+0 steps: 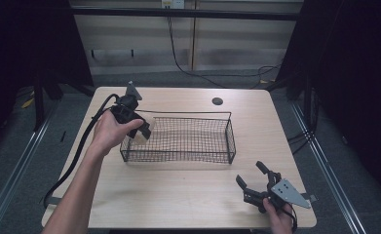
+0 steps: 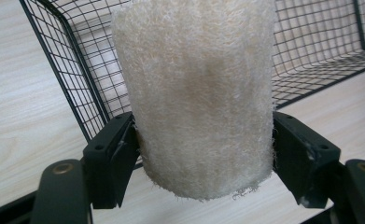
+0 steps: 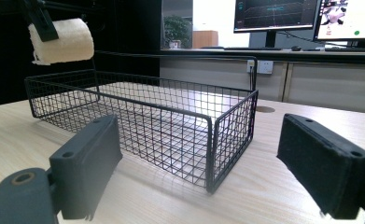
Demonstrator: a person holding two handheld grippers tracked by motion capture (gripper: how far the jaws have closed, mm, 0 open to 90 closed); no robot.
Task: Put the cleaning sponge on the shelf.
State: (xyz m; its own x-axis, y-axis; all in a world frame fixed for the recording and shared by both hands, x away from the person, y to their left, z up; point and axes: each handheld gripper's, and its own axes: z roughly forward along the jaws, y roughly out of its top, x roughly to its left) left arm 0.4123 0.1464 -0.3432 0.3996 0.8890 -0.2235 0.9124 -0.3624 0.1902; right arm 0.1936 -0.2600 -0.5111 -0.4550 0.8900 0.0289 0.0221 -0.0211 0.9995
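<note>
A cream loofah sponge is clamped between the jaws of my left gripper, which is shut on it and holds it above the left end of the black wire basket. In the right gripper view the loofah hangs over the basket's far corner. My right gripper rests near the table's front right edge, open, with nothing between its jaws. Its two pads frame the basket's near corner.
The wooden table has a round cable hole behind the basket. A black cable trails from the left gripper over the table's left edge. Monitors stand on a desk beyond the table.
</note>
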